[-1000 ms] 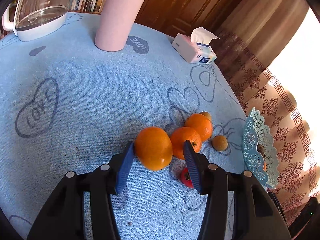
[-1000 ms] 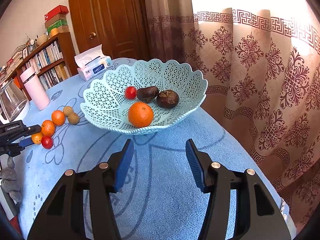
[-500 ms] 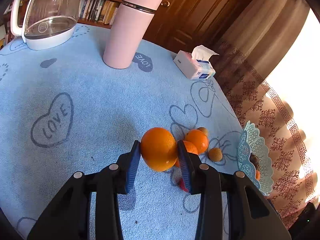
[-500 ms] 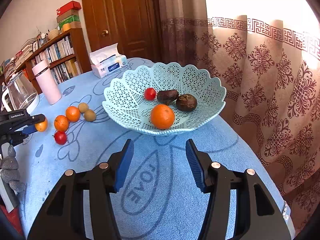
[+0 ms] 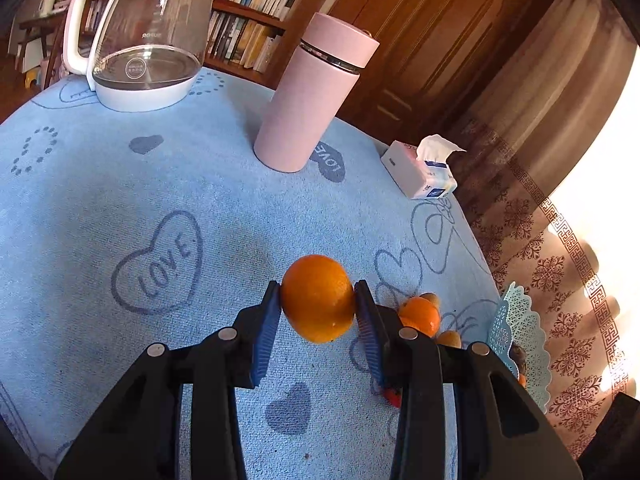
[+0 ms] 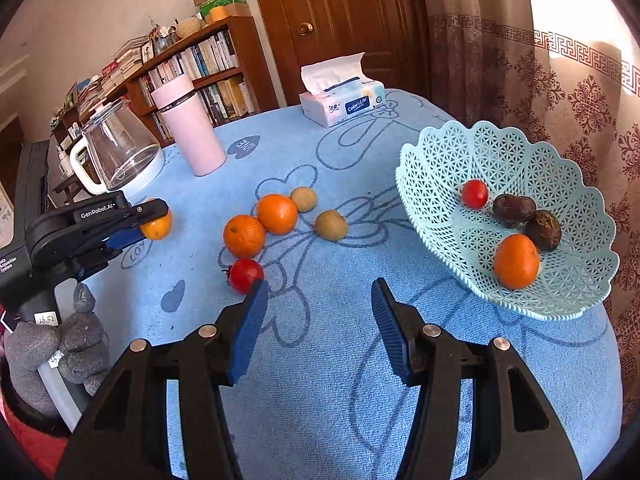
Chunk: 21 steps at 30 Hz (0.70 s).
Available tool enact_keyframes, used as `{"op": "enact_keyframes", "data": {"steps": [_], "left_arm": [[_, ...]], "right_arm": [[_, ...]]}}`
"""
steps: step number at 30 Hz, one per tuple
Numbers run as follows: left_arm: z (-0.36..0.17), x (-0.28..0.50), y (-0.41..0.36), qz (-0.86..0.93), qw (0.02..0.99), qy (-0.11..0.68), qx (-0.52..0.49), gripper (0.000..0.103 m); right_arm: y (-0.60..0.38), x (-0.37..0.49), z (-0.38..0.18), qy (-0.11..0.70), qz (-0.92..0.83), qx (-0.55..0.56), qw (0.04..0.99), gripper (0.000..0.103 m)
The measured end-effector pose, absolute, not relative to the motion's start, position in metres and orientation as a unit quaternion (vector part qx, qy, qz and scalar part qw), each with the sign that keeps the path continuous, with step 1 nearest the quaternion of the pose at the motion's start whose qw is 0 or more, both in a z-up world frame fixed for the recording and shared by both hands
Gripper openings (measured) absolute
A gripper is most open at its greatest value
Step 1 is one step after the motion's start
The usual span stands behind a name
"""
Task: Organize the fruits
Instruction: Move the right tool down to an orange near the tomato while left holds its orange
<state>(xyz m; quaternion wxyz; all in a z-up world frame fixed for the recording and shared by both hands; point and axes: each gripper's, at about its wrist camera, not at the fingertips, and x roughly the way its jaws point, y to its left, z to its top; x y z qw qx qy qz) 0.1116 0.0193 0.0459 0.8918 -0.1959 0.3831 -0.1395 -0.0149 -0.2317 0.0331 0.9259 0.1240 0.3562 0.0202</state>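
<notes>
My left gripper (image 5: 317,304) is shut on an orange (image 5: 318,298), held a little above the blue tablecloth; the right wrist view shows the same orange (image 6: 157,226) at the far left. Two oranges (image 6: 260,224), two brownish kiwis (image 6: 318,212) and a red tomato (image 6: 245,274) lie on the cloth mid-table. The pale blue lattice basket (image 6: 500,160) at the right holds an orange (image 6: 516,261), a small tomato (image 6: 475,193) and two dark fruits (image 6: 528,218). My right gripper (image 6: 316,322) is open over bare cloth, its left fingertip just below the red tomato.
A pink flask (image 5: 316,100), a glass kettle (image 5: 144,40) and a tissue box (image 5: 420,168) stand at the back of the round table (image 5: 120,168). Curtains (image 6: 560,60) hang past the basket. A gloved hand (image 6: 52,348) grips the left tool. Bookshelves (image 6: 192,68) line the wall.
The left gripper closed on the orange and lifted it off the cloth. The right gripper swung left, away from the basket, toward the loose fruit, staying open.
</notes>
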Motion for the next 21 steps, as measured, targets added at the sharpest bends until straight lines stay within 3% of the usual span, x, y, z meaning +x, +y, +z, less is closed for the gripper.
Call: {"op": "enact_keyframes", "data": {"steps": [18,21], "left_arm": [[0.044,0.115,0.026,-0.130,0.890,0.384,-0.210,0.038],[0.043,0.116,0.027,-0.127,0.889,0.385,-0.211,0.038]], "right_arm": [[-0.234,0.125,0.040,0.410,0.042,0.189,0.891,0.056],[-0.238,0.147,0.029,0.436,0.026,0.190,0.879,0.049]]}}
